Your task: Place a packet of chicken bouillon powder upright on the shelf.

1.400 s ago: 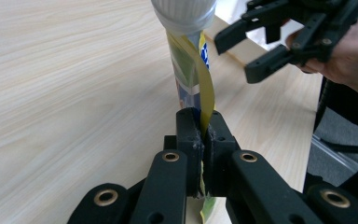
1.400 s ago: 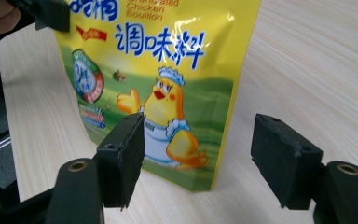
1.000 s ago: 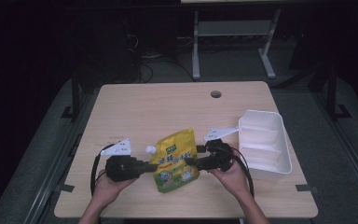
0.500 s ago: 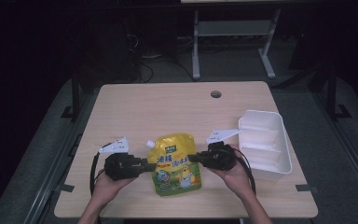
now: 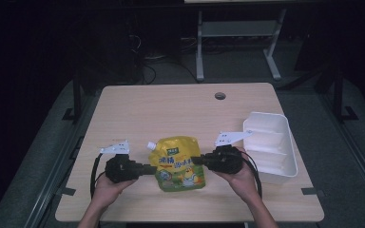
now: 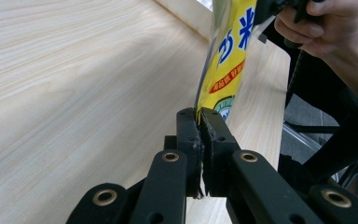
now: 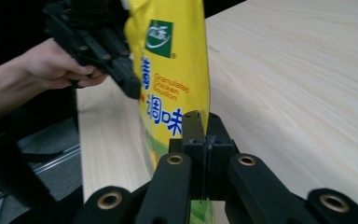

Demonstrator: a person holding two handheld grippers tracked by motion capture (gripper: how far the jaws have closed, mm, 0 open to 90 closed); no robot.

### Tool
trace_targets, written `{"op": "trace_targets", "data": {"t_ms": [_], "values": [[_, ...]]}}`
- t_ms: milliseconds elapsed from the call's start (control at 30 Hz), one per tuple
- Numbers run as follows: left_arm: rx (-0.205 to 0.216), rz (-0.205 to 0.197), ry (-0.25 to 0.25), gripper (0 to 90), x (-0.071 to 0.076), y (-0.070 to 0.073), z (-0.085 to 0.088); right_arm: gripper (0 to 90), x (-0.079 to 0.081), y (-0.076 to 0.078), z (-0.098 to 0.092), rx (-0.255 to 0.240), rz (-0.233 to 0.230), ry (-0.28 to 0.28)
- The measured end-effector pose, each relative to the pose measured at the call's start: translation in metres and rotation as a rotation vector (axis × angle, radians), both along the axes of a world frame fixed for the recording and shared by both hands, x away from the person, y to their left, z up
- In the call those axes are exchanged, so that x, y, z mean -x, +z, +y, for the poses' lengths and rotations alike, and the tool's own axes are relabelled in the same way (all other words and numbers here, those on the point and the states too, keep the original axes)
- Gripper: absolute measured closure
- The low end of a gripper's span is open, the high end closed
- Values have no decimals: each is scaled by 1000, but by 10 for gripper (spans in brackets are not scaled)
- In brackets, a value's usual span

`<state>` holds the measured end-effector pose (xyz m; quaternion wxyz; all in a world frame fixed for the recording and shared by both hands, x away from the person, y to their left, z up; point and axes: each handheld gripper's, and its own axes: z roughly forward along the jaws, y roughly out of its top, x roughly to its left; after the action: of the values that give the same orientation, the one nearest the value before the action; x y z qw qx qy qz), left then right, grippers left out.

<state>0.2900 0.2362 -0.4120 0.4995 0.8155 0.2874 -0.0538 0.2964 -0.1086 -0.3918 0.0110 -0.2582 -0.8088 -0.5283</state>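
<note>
A yellow stand-up pouch [image 5: 179, 164] with a white spout and a green logo is held face up between both grippers, low over the table's front middle. My left gripper [image 5: 153, 168] has just closed its jaws, and they pinch the pouch's left edge [image 6: 226, 60]; the jaws [image 6: 199, 116] meet on the foil. My right gripper [image 5: 195, 160] is shut on the pouch's right edge [image 7: 172, 70]. Its jaws [image 7: 200, 123] closed and have just eased open a trace, with the edge still pinched between them. Each gripper view shows the opposite gripper and hand beyond the pouch.
A white plastic bin [image 5: 285, 164] with a divider stands at the right edge of the wooden table [image 5: 171, 109]. A cable hole [image 5: 220, 95] sits near the far edge. Dark floor and a metal stand lie beyond.
The pouch, narrower and tilted a second ago, now lies broader and more squarely face up between the grippers. The left hand has shifted slightly; the right has stayed in place.
</note>
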Motion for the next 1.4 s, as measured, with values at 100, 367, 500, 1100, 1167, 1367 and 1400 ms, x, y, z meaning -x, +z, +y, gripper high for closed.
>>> {"op": "trace_targets", "data": {"t_ms": [100, 367, 500, 1100, 1167, 1367, 1400], "values": [[-12, -19, -9, 879, 2, 2, -4, 821, 0, -1, 4, 8, 5, 32], [-30, -42, -7, 854, 3, 3, -7, 891, 1, -1, 7, 19, 11, 41], [-36, -45, 6, 759, 2, 2, -2, 893, 2, 1, 7, 18, 17, 45], [-191, -115, 107, 422, -1, -9, 2, 893, 0, 27, -19, 7, -2, -39], [-214, -129, 121, 365, -2, -12, 4, 893, -1, 31, -22, 5, -4, -42], [-226, -125, 149, 251, -6, -19, 9, 893, -4, 44, -28, 2, -26, -41], [-225, -126, 152, 248, -6, -20, 10, 893, -5, 46, -30, 1, -25, -42]]}}
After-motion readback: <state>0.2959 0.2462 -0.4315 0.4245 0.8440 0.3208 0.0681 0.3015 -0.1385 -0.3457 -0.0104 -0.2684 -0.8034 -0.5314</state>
